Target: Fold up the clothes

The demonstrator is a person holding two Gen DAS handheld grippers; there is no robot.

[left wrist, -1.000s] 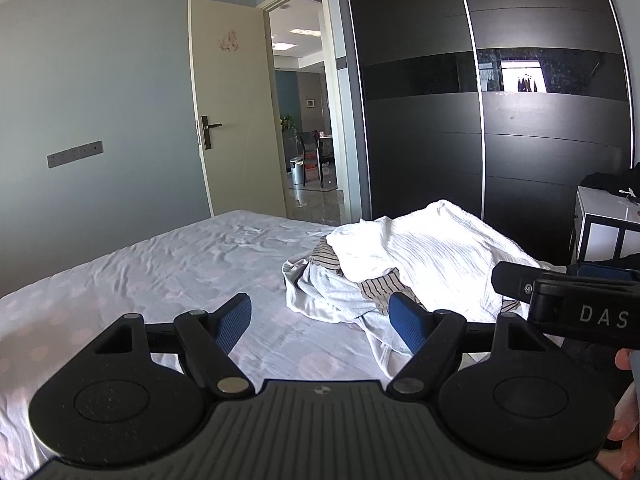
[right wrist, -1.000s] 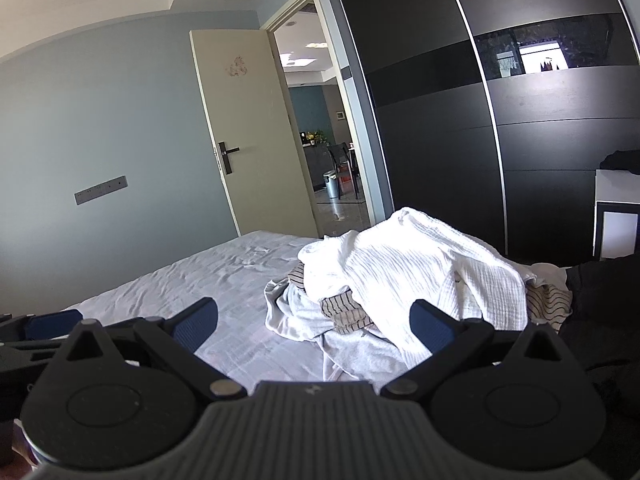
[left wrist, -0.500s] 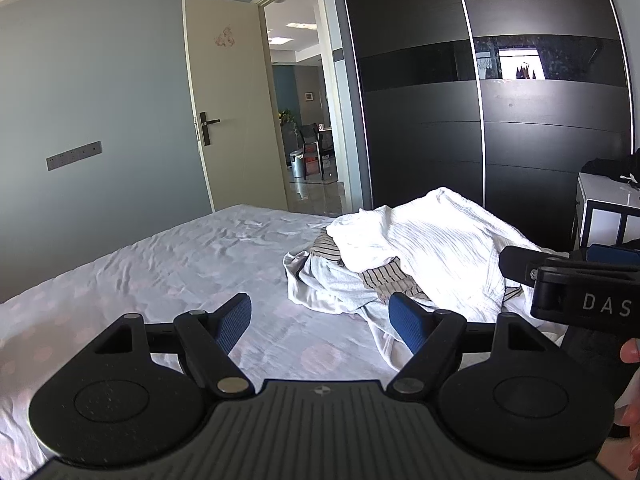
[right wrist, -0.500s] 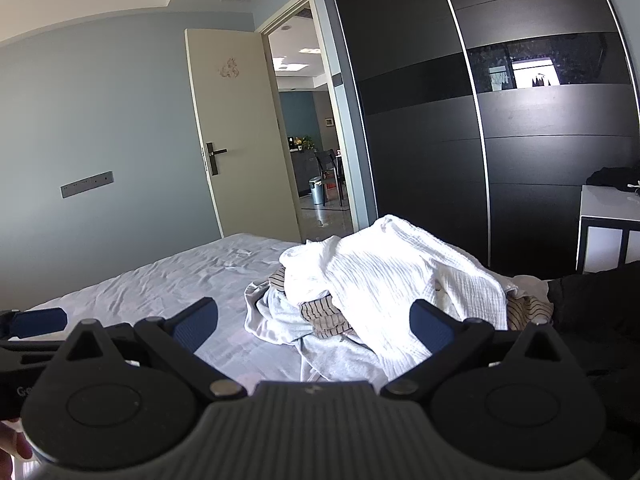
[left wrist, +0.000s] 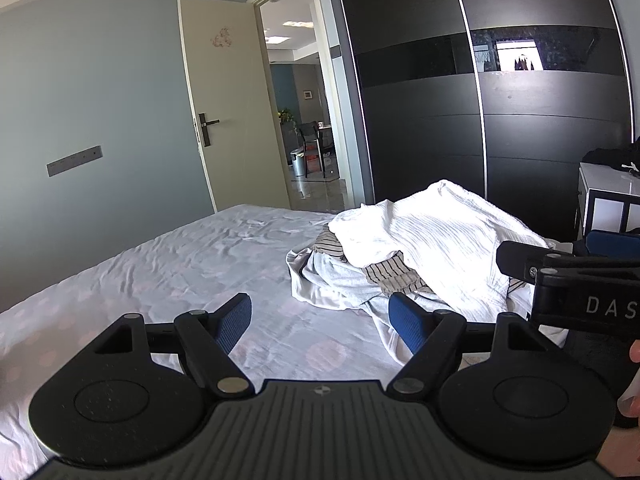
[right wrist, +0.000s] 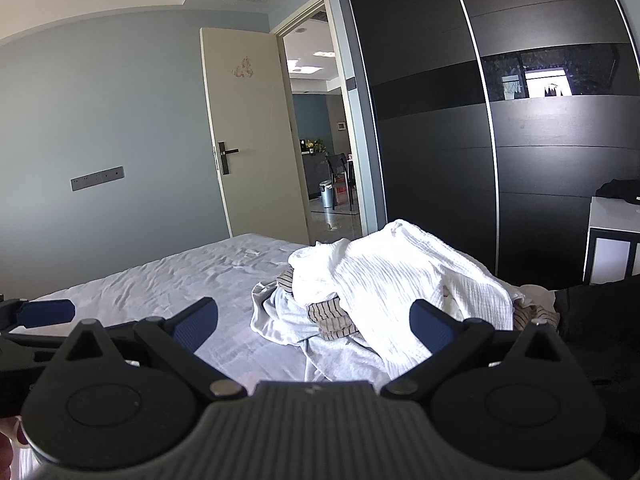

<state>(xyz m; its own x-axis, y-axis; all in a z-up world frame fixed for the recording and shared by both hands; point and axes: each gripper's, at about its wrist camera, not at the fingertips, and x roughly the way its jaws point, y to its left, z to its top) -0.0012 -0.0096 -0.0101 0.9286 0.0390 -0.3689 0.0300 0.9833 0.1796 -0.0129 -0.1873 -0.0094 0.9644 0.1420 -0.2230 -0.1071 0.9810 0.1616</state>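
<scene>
A heap of clothes lies on the right side of the bed: a white crinkled garment (left wrist: 436, 232) (right wrist: 392, 272) on top, a striped piece (left wrist: 394, 272) (right wrist: 328, 316) and a pale grey garment (left wrist: 332, 276) (right wrist: 288, 320) under it. My left gripper (left wrist: 322, 318) is open above the sheet, just short of the heap's near edge, holding nothing. My right gripper (right wrist: 314, 320) is open too, with the heap seen between its fingers but farther off. The right gripper's body (left wrist: 568, 280) shows at the right of the left wrist view.
The bed (left wrist: 160, 272) has a pale wrinkled sheet with open room to the left of the heap. A dark sliding wardrobe (left wrist: 480, 120) stands behind, an open door (left wrist: 224, 112) leads out, and a white side table (left wrist: 608, 196) with a dark item stands at far right.
Both views have shifted slightly; the heap sits a little lower and nearer in the right wrist view. Both grippers stay open and the clothes have not moved.
</scene>
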